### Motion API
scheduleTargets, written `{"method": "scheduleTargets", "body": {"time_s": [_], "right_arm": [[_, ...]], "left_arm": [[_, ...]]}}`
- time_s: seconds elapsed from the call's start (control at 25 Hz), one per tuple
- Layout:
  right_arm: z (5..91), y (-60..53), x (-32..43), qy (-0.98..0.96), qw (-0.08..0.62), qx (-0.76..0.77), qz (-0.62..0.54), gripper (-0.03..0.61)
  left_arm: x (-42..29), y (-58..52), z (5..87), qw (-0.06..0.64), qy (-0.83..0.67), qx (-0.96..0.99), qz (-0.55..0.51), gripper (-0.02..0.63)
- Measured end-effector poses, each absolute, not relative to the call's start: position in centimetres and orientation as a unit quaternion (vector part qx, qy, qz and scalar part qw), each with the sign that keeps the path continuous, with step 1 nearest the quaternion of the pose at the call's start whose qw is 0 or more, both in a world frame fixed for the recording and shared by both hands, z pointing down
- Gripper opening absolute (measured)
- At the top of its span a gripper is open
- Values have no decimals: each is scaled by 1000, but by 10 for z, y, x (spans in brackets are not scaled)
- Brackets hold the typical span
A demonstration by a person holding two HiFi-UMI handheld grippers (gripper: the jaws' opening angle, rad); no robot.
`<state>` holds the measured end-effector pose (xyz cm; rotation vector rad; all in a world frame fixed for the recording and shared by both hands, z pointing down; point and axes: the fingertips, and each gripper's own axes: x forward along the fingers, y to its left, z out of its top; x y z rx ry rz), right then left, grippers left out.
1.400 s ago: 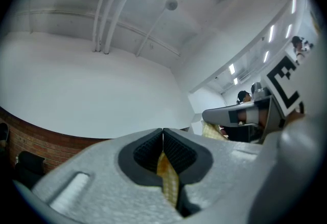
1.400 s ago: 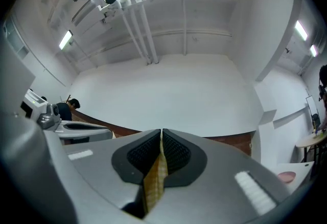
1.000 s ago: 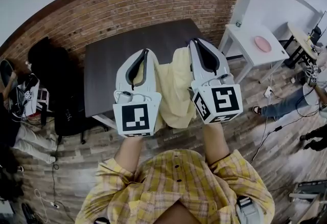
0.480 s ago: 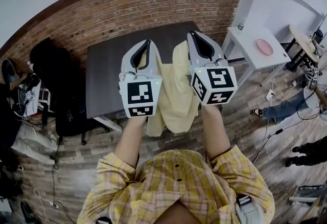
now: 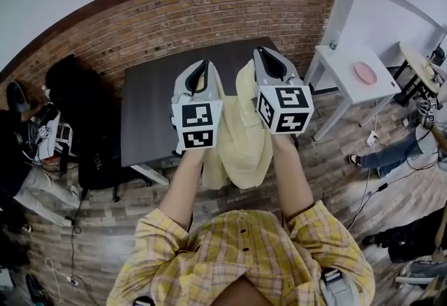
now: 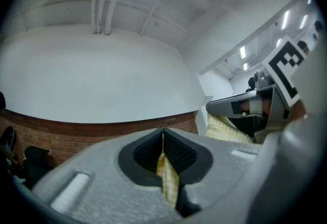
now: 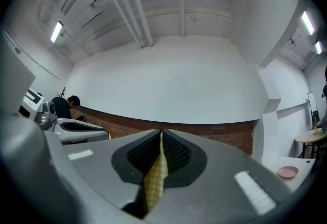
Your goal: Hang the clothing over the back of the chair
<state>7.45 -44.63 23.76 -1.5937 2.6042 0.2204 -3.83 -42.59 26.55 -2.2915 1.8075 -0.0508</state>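
Clothing (image 5: 244,137) hangs between left tool (image 5: 202,68) and right tool (image 5: 263,54), each clamped on its top edge.

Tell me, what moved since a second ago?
The left gripper and right gripper rose and drew closer together, lifting the yellow checked garment with them. Their jaws stayed shut on its cloth, and the dark table did not move.

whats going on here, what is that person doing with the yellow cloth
A person holds a gripper in each hand. The left gripper and the right gripper are each shut on a yellow checked garment, lifted up in front of a dark table. The garment hangs down between them and is not over a chair yet.
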Motion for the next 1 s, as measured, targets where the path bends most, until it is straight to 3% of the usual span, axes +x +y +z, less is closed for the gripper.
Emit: {"method": "scheduleTargets", "body": {"time_s": [1.0], "right_arm": [[309,-506,59,850,5,-527,13,18]], "left_arm": [[-47,-486,334,38,626,-777,-53,5]]}}
